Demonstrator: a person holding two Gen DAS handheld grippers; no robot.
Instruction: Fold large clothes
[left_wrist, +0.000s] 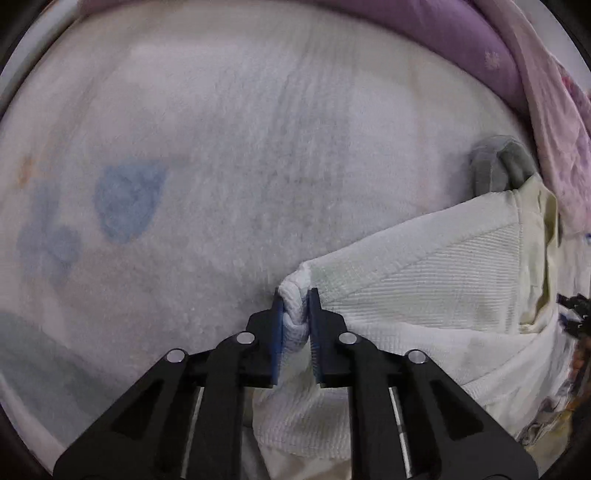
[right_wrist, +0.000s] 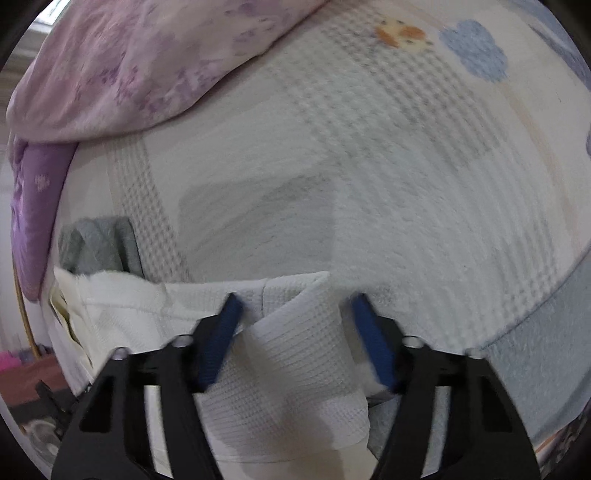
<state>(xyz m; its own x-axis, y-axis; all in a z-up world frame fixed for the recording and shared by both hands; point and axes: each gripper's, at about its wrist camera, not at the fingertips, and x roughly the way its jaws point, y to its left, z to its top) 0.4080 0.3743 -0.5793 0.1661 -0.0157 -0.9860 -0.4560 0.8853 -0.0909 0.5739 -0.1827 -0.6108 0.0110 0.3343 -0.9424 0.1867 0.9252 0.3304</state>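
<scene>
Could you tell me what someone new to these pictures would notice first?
First, the left gripper, low in its view, pinching a bunched corner of the white garment. In the right view, the right gripper stands open around another fold of it. Behind lies a pale blanket with blue patches, a purple quilt heaped at its edge.

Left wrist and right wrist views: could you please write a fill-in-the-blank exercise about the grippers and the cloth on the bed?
1. The left gripper is ____ on a bunched corner of the white garment.
2. The right gripper has its jaws ____, with a fold of the garment between them.
3. The pads on the gripper fingers are ____ in colour.
4. The folded cloth lying just beyond the garment is ____.

Missing words: shut; open; blue; grey
</scene>
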